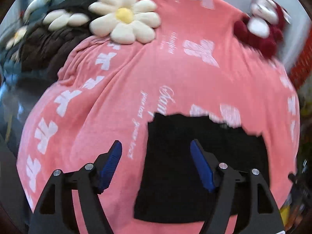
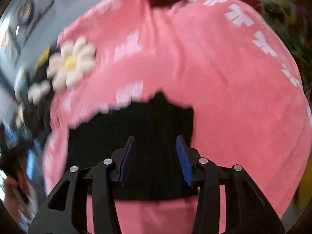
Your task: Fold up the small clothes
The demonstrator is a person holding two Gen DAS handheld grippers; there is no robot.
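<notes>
Blue-padded fingers (image 1: 115,163) of the left gripper (image 1: 156,146) sit nearest the lens, jaws spread wide, nothing between them; 1 finger is over bare blanket, the other over the black garment (image 1: 195,165). Right gripper (image 2: 155,142) likewise stands open above the same black garment (image 2: 136,136), both its pads clear of the cloth as far as blur allows. Count: 1 black garment, lying flat on 1 pink blanket (image 1: 175,68) printed with white marks and script. Garment's near edge is straight, far edge ragged; long axis cannot be told, since part is hidden behind the grippers. Surroundings: 1 large white flower cushion with yellow centre (image 1: 124,18) on the blanket's far left, well apart from the garment; at least 2 smaller flower shapes on a dark brown heap (image 1: 52,44) beside it; 1 dark red and white plush (image 1: 259,33) at far right. Nothing lies between grippers and garment.
</notes>
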